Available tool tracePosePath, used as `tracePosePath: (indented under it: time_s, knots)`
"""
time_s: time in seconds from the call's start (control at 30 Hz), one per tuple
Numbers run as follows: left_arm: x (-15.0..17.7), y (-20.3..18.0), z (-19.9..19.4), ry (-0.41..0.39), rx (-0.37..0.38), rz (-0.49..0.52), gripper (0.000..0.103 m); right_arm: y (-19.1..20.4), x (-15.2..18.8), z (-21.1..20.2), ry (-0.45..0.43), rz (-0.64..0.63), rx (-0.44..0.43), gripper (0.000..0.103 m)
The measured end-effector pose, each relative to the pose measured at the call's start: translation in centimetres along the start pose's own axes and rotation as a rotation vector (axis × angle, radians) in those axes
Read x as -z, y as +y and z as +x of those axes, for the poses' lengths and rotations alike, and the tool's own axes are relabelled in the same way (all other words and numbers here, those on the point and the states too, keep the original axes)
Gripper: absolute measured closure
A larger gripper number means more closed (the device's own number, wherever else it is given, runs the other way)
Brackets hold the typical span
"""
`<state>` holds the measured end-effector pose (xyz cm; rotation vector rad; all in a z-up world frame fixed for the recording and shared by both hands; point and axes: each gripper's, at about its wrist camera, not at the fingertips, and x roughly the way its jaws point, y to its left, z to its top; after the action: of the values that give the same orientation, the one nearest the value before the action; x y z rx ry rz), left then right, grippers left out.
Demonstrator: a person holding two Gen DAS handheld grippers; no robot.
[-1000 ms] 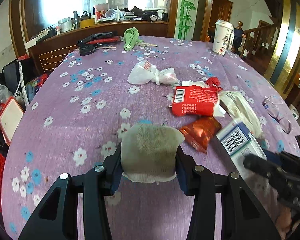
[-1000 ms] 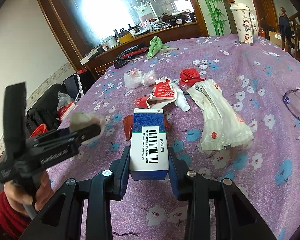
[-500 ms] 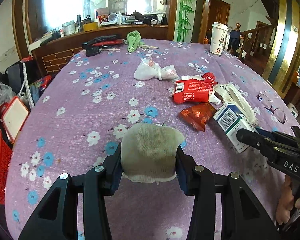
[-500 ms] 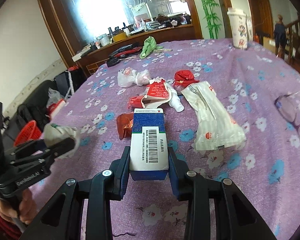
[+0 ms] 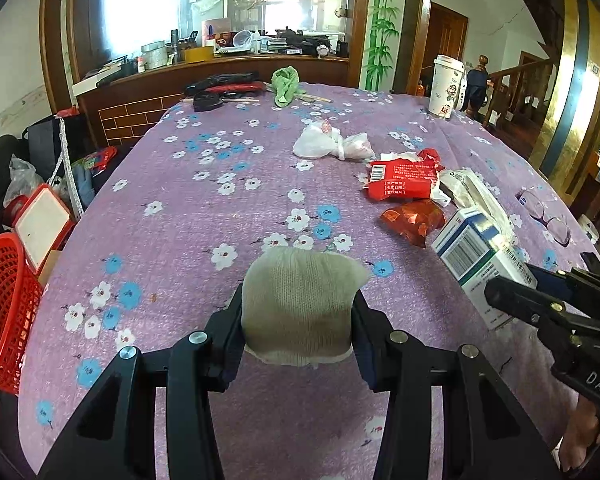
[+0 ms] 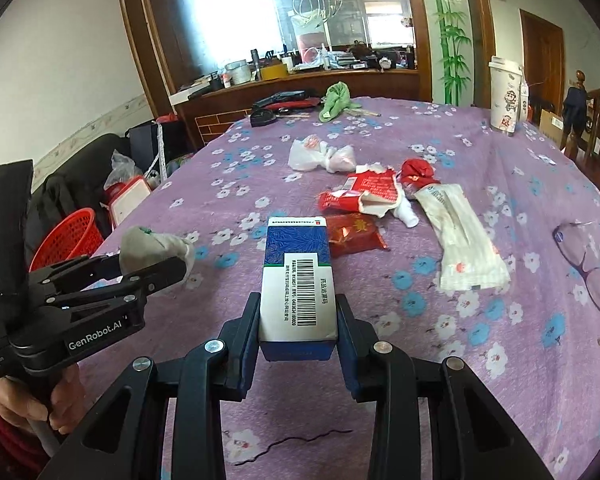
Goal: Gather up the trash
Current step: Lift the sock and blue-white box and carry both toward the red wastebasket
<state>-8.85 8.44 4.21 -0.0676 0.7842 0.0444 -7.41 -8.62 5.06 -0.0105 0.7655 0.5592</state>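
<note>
left gripper (image 5: 298,312) clamps cloth (image 5: 300,304); right gripper (image 6: 298,320) clamps box (image 6: 298,280)

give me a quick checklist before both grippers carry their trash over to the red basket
1. Left gripper shut on the beige knit rag: ok.
2. Right gripper shut on the blue and white box: ok.
3. Red basket in view beside the table's left edge: ok.
4. Basket has room inside: cannot tell.
5. The two grippers apart, not touching: ok.
6. Table cleared: not ok, red packets and white bag remain.
</note>
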Motion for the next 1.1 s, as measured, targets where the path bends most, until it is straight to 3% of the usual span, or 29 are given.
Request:
tracePosePath:
  time_s: [1.1]
  knots:
    - [2.1,3.3,-3.1,-0.026,-0.015,-0.045,0.058,5.2,0.7,-0.4,0.034,-0.09,-0.001,0.066]
